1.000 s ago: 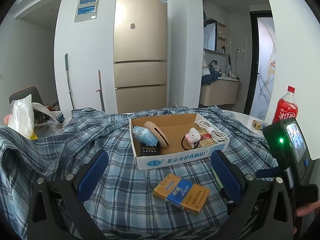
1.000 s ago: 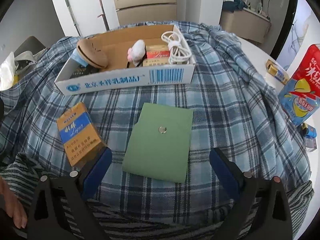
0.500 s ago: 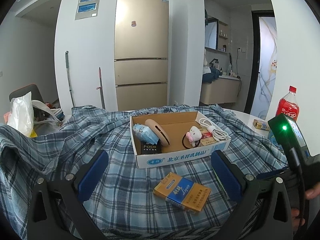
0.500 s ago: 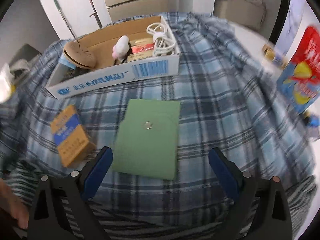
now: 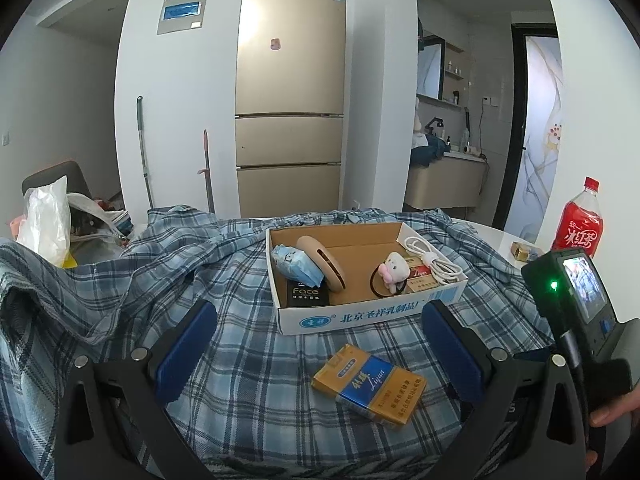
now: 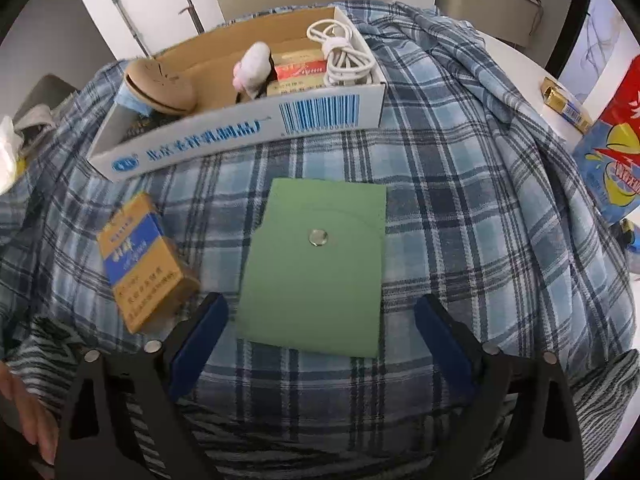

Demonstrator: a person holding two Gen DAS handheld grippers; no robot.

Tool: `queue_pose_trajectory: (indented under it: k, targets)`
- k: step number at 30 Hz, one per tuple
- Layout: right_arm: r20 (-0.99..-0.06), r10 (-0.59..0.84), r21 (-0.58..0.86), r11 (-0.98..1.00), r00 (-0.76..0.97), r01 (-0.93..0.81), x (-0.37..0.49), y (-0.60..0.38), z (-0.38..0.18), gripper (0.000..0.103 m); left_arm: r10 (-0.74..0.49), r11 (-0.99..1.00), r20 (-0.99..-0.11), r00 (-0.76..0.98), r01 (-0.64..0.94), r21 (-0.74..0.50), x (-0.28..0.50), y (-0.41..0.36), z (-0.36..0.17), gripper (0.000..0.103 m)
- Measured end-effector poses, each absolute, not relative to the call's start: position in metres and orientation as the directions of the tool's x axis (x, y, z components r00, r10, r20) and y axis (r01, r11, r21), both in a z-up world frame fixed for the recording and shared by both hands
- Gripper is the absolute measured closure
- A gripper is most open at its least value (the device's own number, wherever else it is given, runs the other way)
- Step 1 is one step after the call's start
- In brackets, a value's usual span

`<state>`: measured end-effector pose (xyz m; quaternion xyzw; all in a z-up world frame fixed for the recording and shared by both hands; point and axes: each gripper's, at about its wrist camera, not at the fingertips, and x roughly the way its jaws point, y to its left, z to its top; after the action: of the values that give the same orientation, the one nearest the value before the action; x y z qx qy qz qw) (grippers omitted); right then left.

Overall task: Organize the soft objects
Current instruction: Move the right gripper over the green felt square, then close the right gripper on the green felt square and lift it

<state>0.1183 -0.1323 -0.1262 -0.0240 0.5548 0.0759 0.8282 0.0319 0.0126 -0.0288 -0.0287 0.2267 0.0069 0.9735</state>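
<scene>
Box (image 6: 240, 140): behind my pouch, on the cloth (image 6: 460, 200).
Pouch (image 6: 316, 272): before my right gripper.
Pack (image 6: 140, 264): left of the pouch.
Bottle (image 5: 580, 224): right, off the cloth.

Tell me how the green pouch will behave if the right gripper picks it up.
The green pouch lies flat and thin on the plaid cloth, so it is probably light and floppy and may droop from a one-edge grip. Lying so flat, its edge may be hard to catch without pinching cloth too. The right gripper, jaws just closing but still open, touches nothing.
</scene>
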Motion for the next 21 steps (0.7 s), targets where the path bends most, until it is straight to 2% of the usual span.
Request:
queue_pose_trajectory:
  k: [11, 13, 15, 16, 21]
  targets:
    - [-0.921, 0.088, 0.03, 0.987, 0.38, -0.156, 0.121, -0.142, -0.125, 0.015, 0.002, 0.996, -0.462, 0.887, -0.042, -0.076, 0.035, 0.018, -0.031, 0.0]
    - [-0.915, 0.075, 0.01, 0.986, 0.395, -0.164, 0.121, -0.138, -0.125, 0.02, 0.002, 0.996, -0.463, 0.887, -0.041, -0.074, 0.035, 0.018, -0.031, 0.0]
    - [-0.907, 0.081, 0.009, 0.985, 0.414, -0.173, 0.118, -0.139, -0.123, 0.032, 0.003, 0.997, -0.466, 0.885, -0.042, -0.072, 0.036, 0.018, -0.031, 0.0]
    - [-0.902, 0.082, 0.006, 0.984, 0.423, -0.178, 0.116, -0.138, -0.122, 0.034, 0.004, 0.997, -0.466, 0.885, -0.042, -0.072, 0.036, 0.018, -0.031, 0.0]
    - [-0.886, 0.073, -0.016, 0.982, 0.458, -0.188, 0.106, -0.138, -0.115, 0.034, 0.013, 0.995, -0.476, 0.879, -0.058, -0.081, 0.038, 0.02, -0.033, 0.0]
